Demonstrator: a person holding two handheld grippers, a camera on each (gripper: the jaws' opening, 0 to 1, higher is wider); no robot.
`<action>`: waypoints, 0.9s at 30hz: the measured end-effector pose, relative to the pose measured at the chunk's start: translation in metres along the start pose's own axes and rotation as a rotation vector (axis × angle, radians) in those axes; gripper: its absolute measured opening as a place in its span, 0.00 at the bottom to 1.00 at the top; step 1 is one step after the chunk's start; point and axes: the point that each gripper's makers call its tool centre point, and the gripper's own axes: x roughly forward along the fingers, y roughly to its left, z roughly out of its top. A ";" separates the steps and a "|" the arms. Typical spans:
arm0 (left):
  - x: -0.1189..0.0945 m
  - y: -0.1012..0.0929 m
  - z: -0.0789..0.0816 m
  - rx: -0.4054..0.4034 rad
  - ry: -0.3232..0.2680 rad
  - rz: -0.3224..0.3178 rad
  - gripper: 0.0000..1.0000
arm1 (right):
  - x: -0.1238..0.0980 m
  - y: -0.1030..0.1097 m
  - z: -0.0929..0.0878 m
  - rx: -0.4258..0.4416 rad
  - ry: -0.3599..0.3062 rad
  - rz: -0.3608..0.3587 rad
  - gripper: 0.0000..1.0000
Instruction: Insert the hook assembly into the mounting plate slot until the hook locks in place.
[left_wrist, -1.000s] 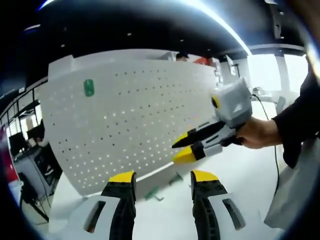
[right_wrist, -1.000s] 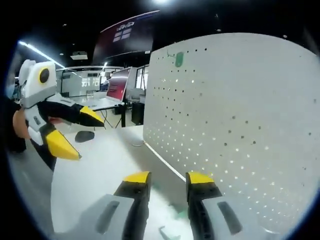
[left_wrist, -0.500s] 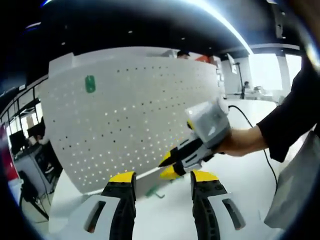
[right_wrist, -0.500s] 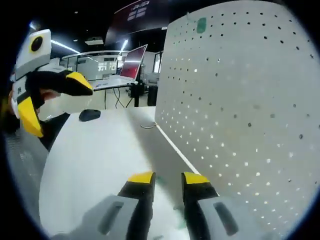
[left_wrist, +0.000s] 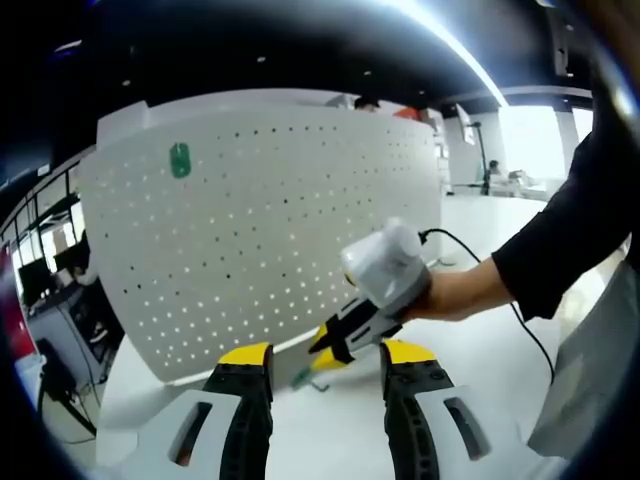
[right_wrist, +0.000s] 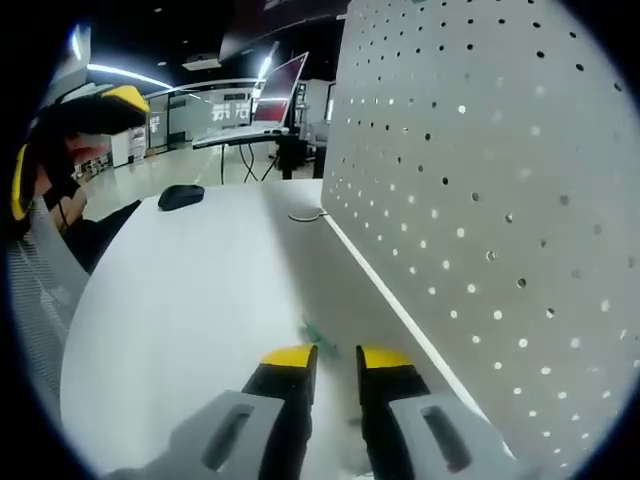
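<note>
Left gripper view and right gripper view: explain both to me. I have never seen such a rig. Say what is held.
There is no robot here. A person holds a two-jaw tool in each hand, and a fisheye camera rides on each tool, looking along its yellow-tipped jaws.

The left gripper view looks over the left tool, which is open and holds nothing. In it a hand brings the other tool down to the table.

The right gripper view looks over that right tool. It is open, just short of a small green hook lying on the table.

Behind stands a white pegboard with a green piece near its top. A mouse lies farther off.
</note>
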 end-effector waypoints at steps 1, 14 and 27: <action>0.000 0.000 0.000 -0.001 0.001 0.000 0.44 | 0.003 0.002 -0.001 -0.002 0.002 0.012 0.14; -0.001 0.003 -0.001 -0.017 0.004 0.006 0.43 | 0.015 0.007 -0.014 -0.062 0.052 0.069 0.03; -0.001 0.001 0.000 -0.024 -0.002 -0.002 0.43 | 0.001 0.009 -0.004 -0.075 0.034 0.053 0.02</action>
